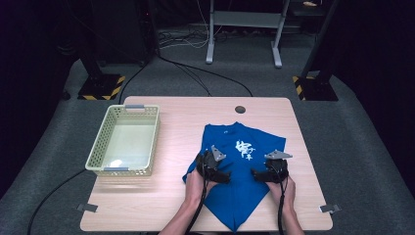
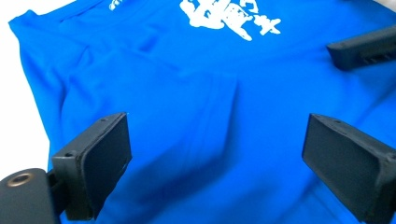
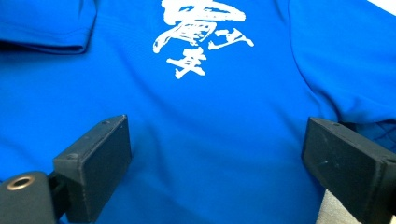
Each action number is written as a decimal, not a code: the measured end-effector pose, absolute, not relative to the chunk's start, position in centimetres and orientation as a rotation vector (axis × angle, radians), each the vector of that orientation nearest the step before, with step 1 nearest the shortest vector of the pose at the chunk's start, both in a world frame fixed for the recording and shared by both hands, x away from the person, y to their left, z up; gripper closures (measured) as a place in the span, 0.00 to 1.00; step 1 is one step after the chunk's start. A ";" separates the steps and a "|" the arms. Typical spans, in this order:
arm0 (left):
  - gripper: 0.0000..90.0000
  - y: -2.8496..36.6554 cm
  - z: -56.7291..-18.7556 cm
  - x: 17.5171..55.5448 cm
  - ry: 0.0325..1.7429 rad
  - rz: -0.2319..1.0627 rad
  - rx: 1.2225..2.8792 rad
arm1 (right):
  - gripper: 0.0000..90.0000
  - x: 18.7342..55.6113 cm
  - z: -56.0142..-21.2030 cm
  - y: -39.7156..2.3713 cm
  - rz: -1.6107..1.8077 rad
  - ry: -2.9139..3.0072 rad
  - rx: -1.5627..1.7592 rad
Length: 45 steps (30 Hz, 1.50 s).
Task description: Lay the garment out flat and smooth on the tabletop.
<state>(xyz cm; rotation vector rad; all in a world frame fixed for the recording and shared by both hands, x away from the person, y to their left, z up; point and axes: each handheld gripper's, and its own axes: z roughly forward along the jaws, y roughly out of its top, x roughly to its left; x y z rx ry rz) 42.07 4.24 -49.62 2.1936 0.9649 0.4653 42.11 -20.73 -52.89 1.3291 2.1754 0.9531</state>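
A blue T-shirt (image 1: 240, 161) with a white printed design (image 1: 244, 150) lies on the right half of the wooden table (image 1: 181, 115), its sides folded in and its lower end narrowing toward the front edge. My left gripper (image 1: 221, 175) hovers over the shirt's left side, open, with only cloth (image 2: 187, 107) beneath its jaws (image 2: 217, 130). My right gripper (image 1: 259, 174) is over the shirt's right side, also open (image 3: 217, 128), above the fabric under the white print (image 3: 196, 37). A jaw of the right gripper (image 2: 364, 46) shows in the left gripper view at upper right.
A pale yellow mesh basket (image 1: 98, 152) stands empty on the table's left half. A round cable hole (image 1: 240, 109) sits near the far edge. Beyond the table are desk legs (image 1: 211, 34), floor cables and stands with yellow-black bases (image 1: 102, 87).
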 end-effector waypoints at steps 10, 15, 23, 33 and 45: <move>0.18 2.6 -50.2 44.6 0.977 0.455 2.256 | 0.09 42.1 -52.9 -20.8 0.956 2.178 1.326; 0.22 2.6 -50.4 45.5 1.000 0.449 2.264 | 0.09 42.1 -52.9 -20.8 0.957 2.180 1.322; 0.35 2.2 -50.8 46.1 0.994 0.458 2.307 | 0.09 42.1 -52.9 -20.8 0.958 2.179 1.323; 0.68 2.3 -50.8 46.1 0.995 0.442 2.286 | 0.09 42.1 -52.9 -20.8 0.957 2.179 1.323; 0.95 3.5 -50.1 46.2 1.016 0.456 2.227 | 0.09 42.1 -52.9 -20.8 0.958 2.179 1.323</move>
